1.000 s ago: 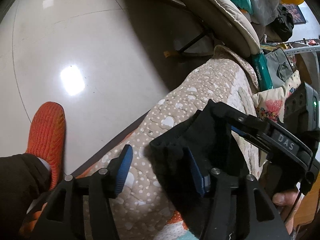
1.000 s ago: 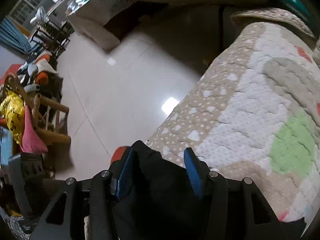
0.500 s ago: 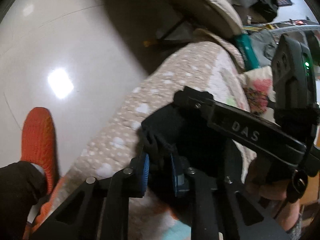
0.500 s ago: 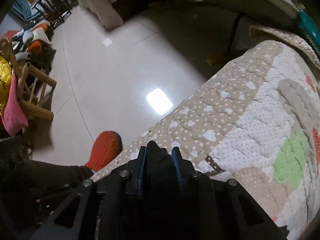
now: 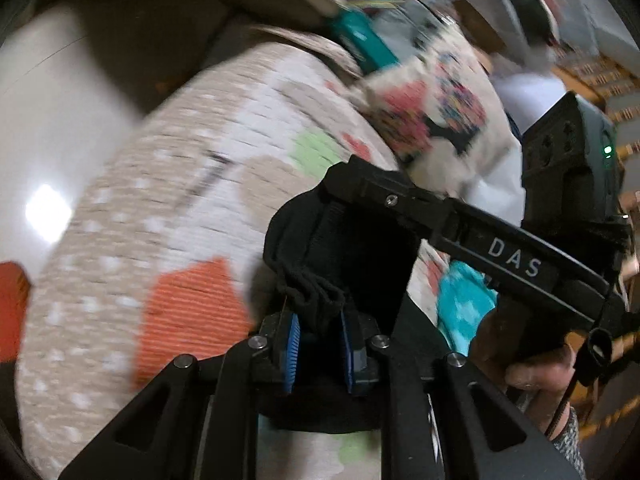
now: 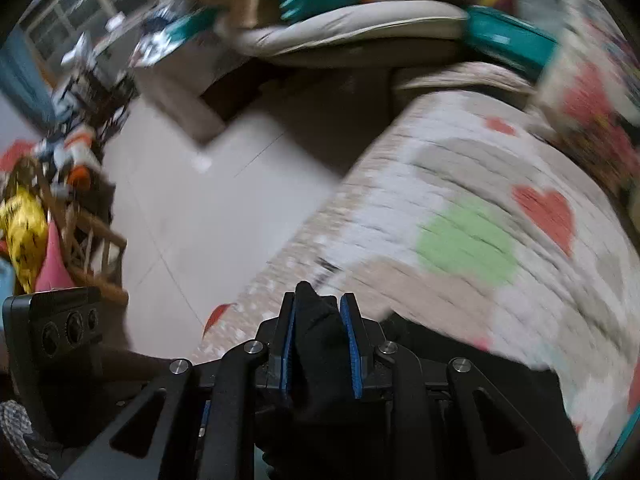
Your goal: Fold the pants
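The left gripper [image 5: 318,354] has just squeezed shut on a bunched edge of the black pants [image 5: 352,248]. The right gripper [image 6: 320,344] has just squeezed shut on another bit of the same black cloth, which pokes up between its blue pads. Each one holds a piece so the pants can probably be lifted and laid over in a fold. In the left view the other tool crosses just above the cloth, so the two grips are close together. The pants sit on the quilt [image 6: 472,240] with hearts and dots, near its edge by the floor [image 6: 208,208]. A patterned pillow [image 5: 432,120] lies at the quilt's far end.
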{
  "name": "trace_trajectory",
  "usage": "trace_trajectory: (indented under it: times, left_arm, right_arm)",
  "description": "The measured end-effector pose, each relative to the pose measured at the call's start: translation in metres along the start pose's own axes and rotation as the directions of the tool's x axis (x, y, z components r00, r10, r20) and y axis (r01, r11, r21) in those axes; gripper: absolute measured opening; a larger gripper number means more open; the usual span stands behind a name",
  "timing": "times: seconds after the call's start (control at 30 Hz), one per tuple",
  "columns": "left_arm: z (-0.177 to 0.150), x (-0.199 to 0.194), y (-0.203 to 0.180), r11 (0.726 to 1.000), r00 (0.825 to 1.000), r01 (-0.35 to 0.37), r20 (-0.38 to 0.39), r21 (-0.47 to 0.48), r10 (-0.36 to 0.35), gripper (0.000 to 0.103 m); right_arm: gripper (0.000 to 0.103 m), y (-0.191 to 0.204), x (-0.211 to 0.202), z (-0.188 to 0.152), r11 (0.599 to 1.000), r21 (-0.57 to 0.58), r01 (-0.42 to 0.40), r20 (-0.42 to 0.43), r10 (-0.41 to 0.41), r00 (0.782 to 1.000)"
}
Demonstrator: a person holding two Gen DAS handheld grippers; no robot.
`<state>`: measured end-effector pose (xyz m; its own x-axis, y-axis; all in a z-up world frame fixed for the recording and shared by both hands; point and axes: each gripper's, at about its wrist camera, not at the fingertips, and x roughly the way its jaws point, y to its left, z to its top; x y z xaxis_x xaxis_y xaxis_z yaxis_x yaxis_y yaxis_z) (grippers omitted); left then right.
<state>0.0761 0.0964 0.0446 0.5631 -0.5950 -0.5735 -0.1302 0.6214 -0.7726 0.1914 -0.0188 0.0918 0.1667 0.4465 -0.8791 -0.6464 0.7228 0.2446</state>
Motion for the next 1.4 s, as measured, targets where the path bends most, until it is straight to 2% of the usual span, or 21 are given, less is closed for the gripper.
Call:
trace_trajectory:
  times: [0.13, 0.2, 0.3, 0.33, 0.4, 0.43, 0.5, 0.53, 0.63, 0.73, 0.87, 0.9, 0.93, 1.03, 1.1, 1.17, 1.2, 1.23, 1.27, 1.33, 1.4]
  left_arm:
    - [-0.019, 0.032, -0.042, 0.991, 0.995, 0.063, -0.084, 0.115, -0.054, 0.017]
    - [-0.032, 0.049, -0.06, 0.98, 0.985, 0.116, -0.149, 0.161, -0.092, 0.017]
    - [-0.053, 0.076, -0.083, 0.96, 0.966, 0.147, -0.243, 0.24, -0.087, 0.028]
    - [-0.06, 0.081, -0.089, 0.95, 0.96, 0.15, -0.268, 0.273, -0.075, 0.034]
    - [-0.073, 0.083, -0.101, 0.924, 0.945, 0.175, -0.321, 0.339, -0.061, 0.041]
    - [-0.076, 0.082, -0.103, 0.918, 0.939, 0.196, -0.336, 0.346, -0.074, 0.041]
    - [-0.076, 0.071, -0.106, 0.905, 0.922, 0.253, -0.369, 0.342, -0.118, 0.046]
    - [-0.074, 0.063, -0.104, 0.903, 0.919, 0.273, -0.369, 0.332, -0.142, 0.05]
    - [-0.056, 0.045, -0.092, 0.92, 0.93, 0.278, -0.317, 0.277, -0.186, 0.055]
    - [-0.033, 0.039, -0.069, 0.961, 0.96, 0.192, -0.24, 0.198, -0.142, 0.055]
    - [-0.018, 0.042, -0.044, 0.988, 0.973, 0.117, -0.21, 0.097, -0.095, 0.055]
    - [-0.018, 0.043, -0.041, 0.991, 0.972, 0.112, -0.216, 0.071, -0.095, 0.055]
    - [-0.017, 0.046, -0.04, 0.992, 0.97, 0.112, -0.222, 0.064, -0.095, 0.056]
    - [-0.02, 0.057, -0.049, 0.991, 0.975, 0.065, -0.22, 0.115, -0.039, 0.056]
    - [-0.024, 0.056, -0.048, 0.988, 0.976, 0.038, -0.217, 0.152, -0.004, 0.056]
    - [-0.029, 0.051, -0.048, 0.984, 0.977, 0.031, -0.214, 0.174, 0.007, 0.056]
    - [-0.031, 0.048, -0.05, 0.982, 0.978, 0.028, -0.207, 0.189, 0.012, 0.056]
    - [-0.032, 0.046, -0.051, 0.979, 0.98, 0.02, -0.197, 0.205, 0.021, 0.056]
    - [-0.033, 0.042, -0.052, 0.973, 0.983, 0.006, -0.178, 0.229, 0.036, 0.056]
    - [-0.034, 0.037, -0.053, 0.966, 0.987, -0.026, -0.147, 0.259, 0.066, 0.056]
    - [-0.033, 0.036, -0.05, 0.966, 0.988, -0.039, -0.137, 0.256, 0.076, 0.056]
  right_arm:
    - [0.023, -0.051, -0.038, -0.036, 0.991, 0.135, -0.01, 0.069, 0.0, 0.998]
    - [0.023, -0.08, -0.054, -0.06, 0.977, 0.213, -0.007, 0.099, -0.014, 0.995]
    - [0.025, -0.122, -0.07, -0.099, 0.949, 0.315, 0.022, 0.112, -0.06, 0.992]
    - [0.027, -0.135, -0.075, -0.109, 0.936, 0.348, 0.051, 0.109, -0.095, 0.989]
    - [0.033, -0.167, -0.085, -0.134, 0.886, 0.442, 0.143, 0.091, -0.203, 0.975]
    - [0.038, -0.179, -0.091, -0.145, 0.859, 0.482, 0.172, 0.083, -0.24, 0.967]
    - [0.039, -0.198, -0.11, -0.164, 0.794, 0.566, 0.224, 0.079, -0.323, 0.943]
    - [0.04, -0.199, -0.117, -0.168, 0.781, 0.58, 0.233, 0.089, -0.345, 0.934]
    - [0.041, -0.189, -0.142, -0.169, 0.784, 0.587, 0.203, 0.161, -0.359, 0.919]
    - [0.041, -0.16, -0.15, -0.16, 0.834, 0.53, 0.15, 0.227, -0.311, 0.923]
    - [0.041, -0.112, -0.132, -0.153, 0.902, 0.429, 0.044, 0.253, -0.167, 0.953]
    - [0.041, -0.103, -0.119, -0.155, 0.908, 0.42, -0.005, 0.235, -0.104, 0.967]
    - [0.041, -0.098, -0.108, -0.158, 0.906, 0.423, -0.016, 0.211, -0.082, 0.974]
    - [0.04, -0.1, -0.085, -0.181, 0.879, 0.472, 0.064, 0.114, -0.133, 0.984]
    - [0.037, -0.125, -0.084, -0.204, 0.822, 0.554, 0.131, 0.074, -0.205, 0.976]
    - [0.025, -0.151, -0.099, -0.224, 0.749, 0.662, 0.038, 0.131, -0.164, 0.978]
    - [0.026, -0.157, -0.109, -0.229, 0.714, 0.7, 0.01, 0.155, -0.165, 0.974]
    - [0.032, -0.162, -0.123, -0.233, 0.681, 0.732, 0.021, 0.166, -0.208, 0.964]
    - [0.034, -0.165, -0.143, -0.233, 0.668, 0.743, 0.054, 0.176, -0.273, 0.946]
    - [0.035, -0.169, -0.181, -0.228, 0.673, 0.736, 0.075, 0.222, -0.344, 0.912]
    - [0.043, -0.176, -0.224, -0.223, 0.655, 0.749, 0.102, 0.264, -0.437, 0.86]
